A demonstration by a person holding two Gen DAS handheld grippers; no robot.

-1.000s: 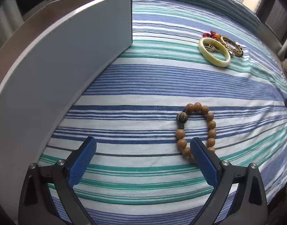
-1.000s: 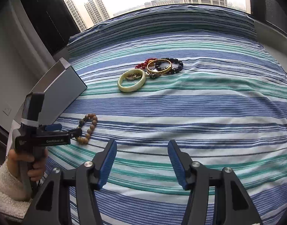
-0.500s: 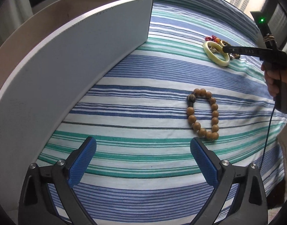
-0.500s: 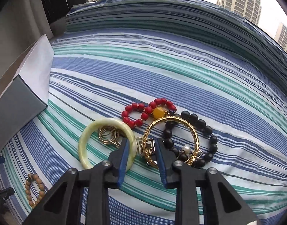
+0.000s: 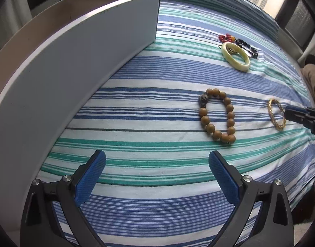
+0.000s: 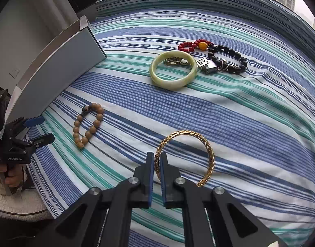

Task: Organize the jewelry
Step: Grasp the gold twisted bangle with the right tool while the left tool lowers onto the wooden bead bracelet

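Observation:
My right gripper (image 6: 156, 160) is shut on the rim of a gold bangle (image 6: 207, 146) and holds it low over the striped bedspread; it also shows in the left wrist view (image 5: 272, 115). A brown wooden bead bracelet (image 5: 217, 116) lies flat ahead of my open, empty left gripper (image 5: 157, 164), also in the right wrist view (image 6: 88, 124). Farther back lie a pale green jade bangle (image 6: 173, 70), a red bead bracelet (image 6: 191, 44), a black bead bracelet (image 6: 229, 58) and a small silver clasp piece (image 6: 207, 65).
An open grey box (image 5: 75, 51) stands along the left side of the bed (image 5: 157, 72); it also shows in the right wrist view (image 6: 60, 70). A small gold chain (image 6: 174, 61) lies inside the jade bangle. Windows and dark frames lie behind.
My right gripper closed on the gold bangle at the pile, lifted it and carried it toward the near side, right of the wooden bracelet. My left gripper drew back slightly, still open.

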